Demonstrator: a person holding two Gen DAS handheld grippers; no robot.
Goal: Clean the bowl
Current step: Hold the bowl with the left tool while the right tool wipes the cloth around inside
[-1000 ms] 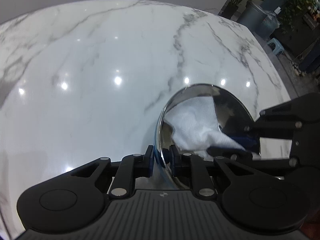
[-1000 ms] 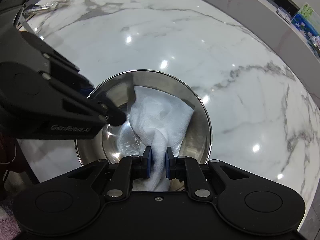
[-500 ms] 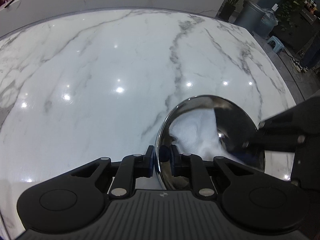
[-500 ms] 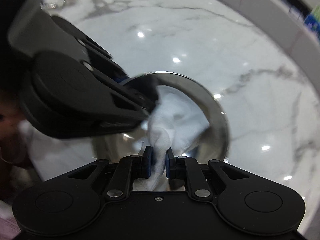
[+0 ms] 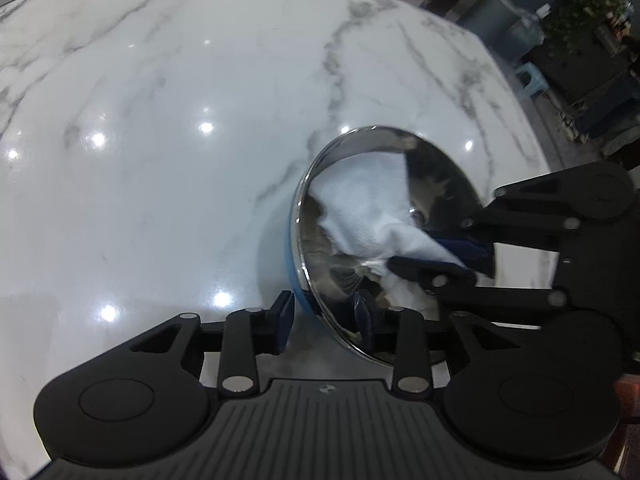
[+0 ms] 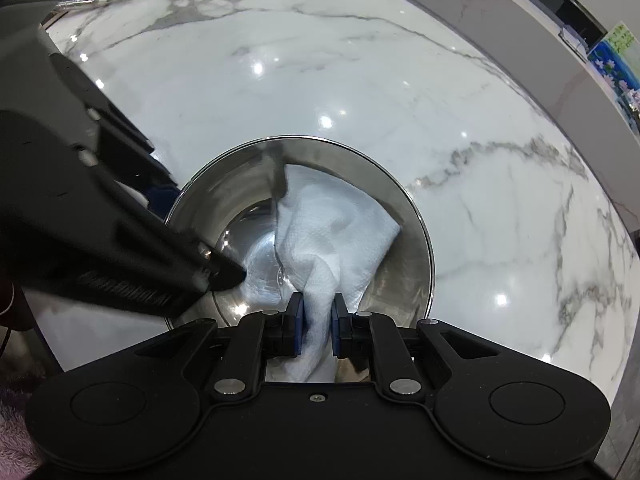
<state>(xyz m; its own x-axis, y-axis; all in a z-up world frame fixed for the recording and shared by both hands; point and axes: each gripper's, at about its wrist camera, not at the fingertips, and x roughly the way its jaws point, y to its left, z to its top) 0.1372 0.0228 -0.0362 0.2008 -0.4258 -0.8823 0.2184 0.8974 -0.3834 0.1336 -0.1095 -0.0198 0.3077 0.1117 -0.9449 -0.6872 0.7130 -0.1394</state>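
Two jobs: your left gripper (image 5: 323, 312) jaws opening astride the bowl (image 5: 384, 240) rim, right gripper (image 6: 316, 319) jaws clamped on cloth (image 6: 336, 236) for wiping

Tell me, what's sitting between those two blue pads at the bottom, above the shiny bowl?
In the right wrist view, a bunched white paper towel is pinched between the right hand-held gripper pads, its free end spreading into the steel bowl.

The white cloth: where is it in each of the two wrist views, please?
Left wrist: white cloth lies right of centre, inside the steel bowl.
Right wrist: white cloth is at lower centre, clamped in the right gripper.
Shared landmark: the steel bowl.
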